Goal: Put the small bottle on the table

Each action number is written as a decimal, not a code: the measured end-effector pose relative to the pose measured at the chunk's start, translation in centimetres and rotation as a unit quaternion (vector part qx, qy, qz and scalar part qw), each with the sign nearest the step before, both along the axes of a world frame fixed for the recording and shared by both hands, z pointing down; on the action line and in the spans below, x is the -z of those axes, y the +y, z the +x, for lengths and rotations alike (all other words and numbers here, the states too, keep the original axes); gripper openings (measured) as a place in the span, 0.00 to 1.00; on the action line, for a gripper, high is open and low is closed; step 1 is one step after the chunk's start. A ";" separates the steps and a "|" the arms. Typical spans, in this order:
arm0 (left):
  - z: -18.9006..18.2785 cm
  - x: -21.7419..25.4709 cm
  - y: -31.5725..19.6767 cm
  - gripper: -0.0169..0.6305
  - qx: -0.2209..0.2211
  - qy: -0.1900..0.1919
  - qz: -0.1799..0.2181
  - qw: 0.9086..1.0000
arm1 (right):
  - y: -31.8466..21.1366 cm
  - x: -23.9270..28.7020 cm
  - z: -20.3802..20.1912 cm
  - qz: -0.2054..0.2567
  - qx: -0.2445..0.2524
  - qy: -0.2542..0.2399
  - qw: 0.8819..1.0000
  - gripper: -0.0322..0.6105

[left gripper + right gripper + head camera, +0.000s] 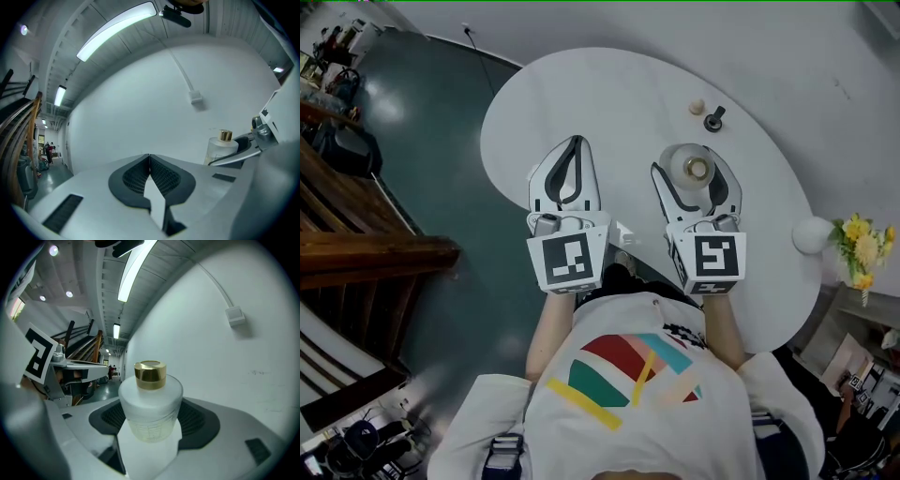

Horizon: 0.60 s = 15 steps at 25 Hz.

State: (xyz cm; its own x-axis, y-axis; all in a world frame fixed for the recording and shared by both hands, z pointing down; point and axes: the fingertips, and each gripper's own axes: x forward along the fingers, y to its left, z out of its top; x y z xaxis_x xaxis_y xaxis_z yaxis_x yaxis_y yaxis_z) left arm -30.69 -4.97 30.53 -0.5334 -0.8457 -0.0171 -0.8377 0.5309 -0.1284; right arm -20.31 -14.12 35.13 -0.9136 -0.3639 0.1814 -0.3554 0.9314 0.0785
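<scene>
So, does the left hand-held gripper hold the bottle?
No, its jaws are shut on nothing; the right hand-held gripper holds the small bottle.

No word or number can be read. The small bottle (150, 408) carries faint print, too blurred to read.

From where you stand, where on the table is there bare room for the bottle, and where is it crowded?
Bare table lies ahead of the left gripper, out to the left rim, and between the right gripper, holding the bottle, and the vase. Crowded: beyond the bottle, by the beige ball and black piece.
</scene>
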 end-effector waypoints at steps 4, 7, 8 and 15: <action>-1.7 0.4 0.3 0.05 0.007 0.006 -0.006 1.000 | 0.2 0.9 -1.2 0.000 0.002 0.002 1.000 0.57; -2.6 0.6 0.1 0.05 -0.001 0.010 -0.006 1.000 | 0.7 1.5 -2.1 -0.014 0.008 -0.005 1.000 0.57; -2.8 0.9 -0.1 0.05 -0.008 0.009 -0.003 1.000 | 0.8 1.6 -2.4 -0.019 0.007 -0.008 1.000 0.57; -4.2 2.9 -1.9 0.05 -0.052 -0.006 0.016 0.998 | 0.7 3.2 -4.1 -0.044 -0.017 -0.034 0.998 0.57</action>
State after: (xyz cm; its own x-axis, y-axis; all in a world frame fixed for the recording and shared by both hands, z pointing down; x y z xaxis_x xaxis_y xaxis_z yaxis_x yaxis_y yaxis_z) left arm -34.85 -6.92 27.61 -0.4416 -0.8957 -0.0511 -0.8873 0.4445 -0.1234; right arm -24.38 -13.38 31.92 -0.9127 -0.3797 0.1513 -0.3879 0.9213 -0.0279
